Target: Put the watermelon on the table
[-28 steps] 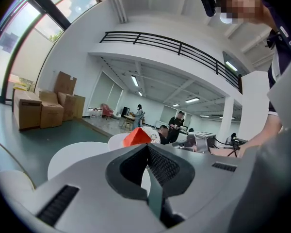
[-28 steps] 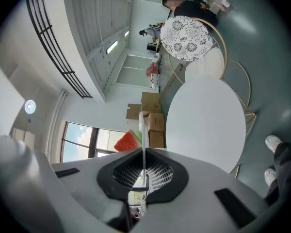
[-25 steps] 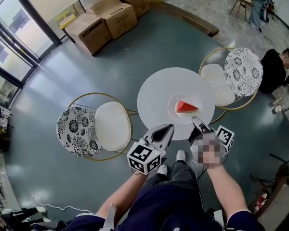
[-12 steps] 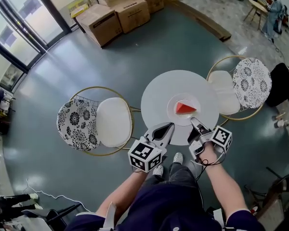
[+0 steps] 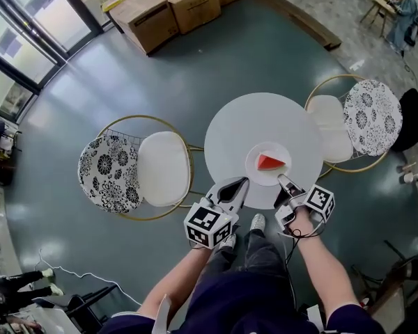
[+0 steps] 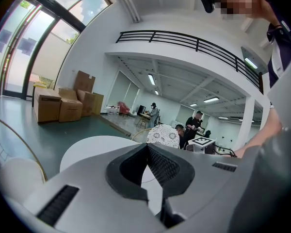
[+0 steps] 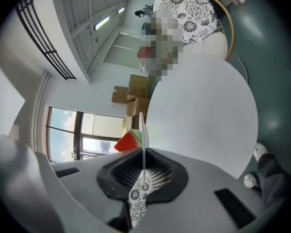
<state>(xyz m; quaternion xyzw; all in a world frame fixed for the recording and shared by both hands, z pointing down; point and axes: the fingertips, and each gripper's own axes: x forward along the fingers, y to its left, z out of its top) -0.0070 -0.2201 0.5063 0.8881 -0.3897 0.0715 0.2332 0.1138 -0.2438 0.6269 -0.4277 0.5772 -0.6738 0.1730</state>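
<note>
Your right gripper [image 5: 281, 179] has its jaws closed on the near rim of the white plate [image 5: 252, 165]. In the right gripper view the plate [image 7: 142, 125] shows edge-on as a thin white line running straight between the ribbed pads [image 7: 157, 171], which press on it from both sides. The watermelon [image 7: 128, 141] slice, red with a green rind, sits on the plate just beyond the jaw tips. It does not touch the jaws themselves.

From your head view the watermelon [image 5: 270, 162] lies in the middle of the plate, and the plate is over the near part of the round white table [image 5: 251, 127], towards your right side. You cannot tell from these views whether the plate rests fully on the tabletop.

Your left gripper [image 5: 244, 181] is beside the right one, near the table's near edge and clear of the plate. In the left gripper view its jaws [image 6: 148, 147] are together at the tips with nothing held between them, and the table [image 6: 92, 147] shows beyond them.

A patterned chair [image 5: 136, 176] stands on the left of the table and another [image 5: 355, 120] on the right.
</note>
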